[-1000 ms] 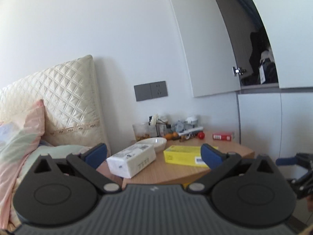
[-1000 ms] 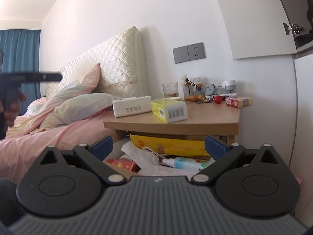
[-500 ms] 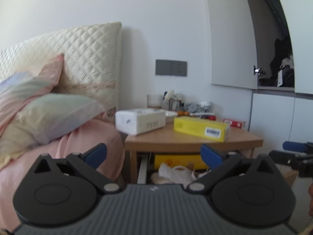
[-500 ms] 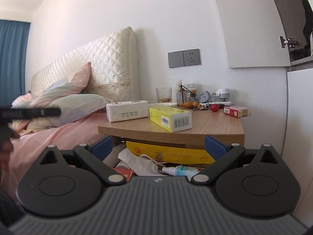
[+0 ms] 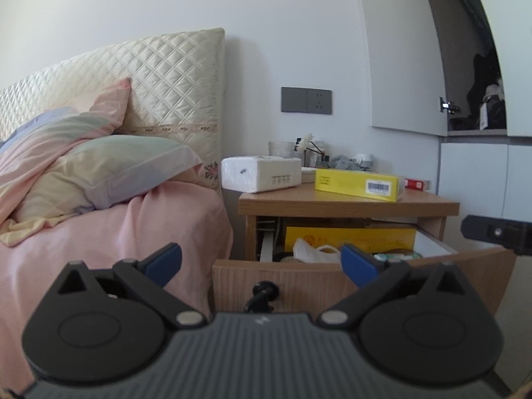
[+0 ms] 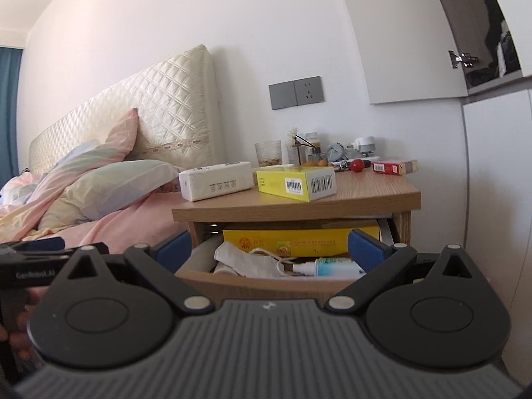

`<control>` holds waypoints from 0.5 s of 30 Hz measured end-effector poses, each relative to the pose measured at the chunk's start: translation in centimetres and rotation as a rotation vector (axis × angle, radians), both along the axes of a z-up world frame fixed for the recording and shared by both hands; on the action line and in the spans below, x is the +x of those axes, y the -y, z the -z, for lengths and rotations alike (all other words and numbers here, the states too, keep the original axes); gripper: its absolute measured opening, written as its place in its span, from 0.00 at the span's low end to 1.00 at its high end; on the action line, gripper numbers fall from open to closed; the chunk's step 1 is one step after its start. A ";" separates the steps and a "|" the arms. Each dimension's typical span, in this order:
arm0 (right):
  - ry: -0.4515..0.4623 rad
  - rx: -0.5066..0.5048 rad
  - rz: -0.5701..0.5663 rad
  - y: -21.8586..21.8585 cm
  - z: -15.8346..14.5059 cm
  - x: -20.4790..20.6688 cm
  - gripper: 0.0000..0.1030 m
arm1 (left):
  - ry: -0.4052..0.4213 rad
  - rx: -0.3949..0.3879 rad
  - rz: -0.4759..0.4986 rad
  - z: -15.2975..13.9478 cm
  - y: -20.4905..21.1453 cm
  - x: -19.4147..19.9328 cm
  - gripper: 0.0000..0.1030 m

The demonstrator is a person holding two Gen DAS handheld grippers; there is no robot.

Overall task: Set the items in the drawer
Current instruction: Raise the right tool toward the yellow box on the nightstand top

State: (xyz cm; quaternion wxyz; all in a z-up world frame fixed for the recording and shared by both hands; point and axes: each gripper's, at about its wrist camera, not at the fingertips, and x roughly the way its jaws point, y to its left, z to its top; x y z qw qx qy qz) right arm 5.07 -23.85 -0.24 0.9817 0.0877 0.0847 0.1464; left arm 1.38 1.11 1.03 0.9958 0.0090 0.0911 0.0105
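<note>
The wooden drawer (image 5: 299, 277) of the nightstand (image 6: 365, 199) stands pulled out, with a yellow packet, a white mask and a spray bottle (image 6: 329, 266) inside. On the nightstand top lie a white tissue pack (image 5: 262, 173) and a yellow box (image 5: 359, 184); both also show in the right wrist view, tissue pack (image 6: 216, 181) and yellow box (image 6: 296, 181). My left gripper (image 5: 261, 262) is open and empty, low in front of the drawer front and its black knob (image 5: 264, 289). My right gripper (image 6: 269, 244) is open and empty, just above the drawer's front edge.
A bed with pink sheet (image 5: 116, 232) and pillows (image 5: 99, 166) lies left of the nightstand. A glass (image 6: 267, 153), small bottles, a red ball (image 6: 357, 164) and a red packet (image 6: 394, 167) crowd the back of the top. White cabinet doors (image 5: 482, 173) stand to the right.
Both grippers have dropped lower and drawn back from the nightstand; the left view now looks at the drawer front and knob instead of the tabletop. Both stay open and empty.
</note>
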 end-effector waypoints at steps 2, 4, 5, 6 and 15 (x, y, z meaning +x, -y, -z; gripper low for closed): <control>-0.006 0.004 0.000 -0.4 0.3 -0.3 0.99 | 0.001 0.013 0.008 0.1 0.4 -0.1 1.00; 0.002 0.003 -0.005 -0.7 0.3 -0.5 0.99 | 0.005 0.015 0.027 0.1 0.7 -0.4 1.00; 0.010 -0.001 -0.007 -0.8 0.3 -0.6 0.99 | 0.007 0.016 0.035 0.2 0.8 -0.5 1.00; 0.016 -0.005 -0.009 -0.9 0.3 -0.7 0.99 | 0.008 0.017 0.040 0.2 0.9 -0.6 1.00; 0.007 0.019 -0.006 -0.3 0.4 -0.7 1.00 | -0.003 0.018 0.059 1.1 1.8 -0.6 1.00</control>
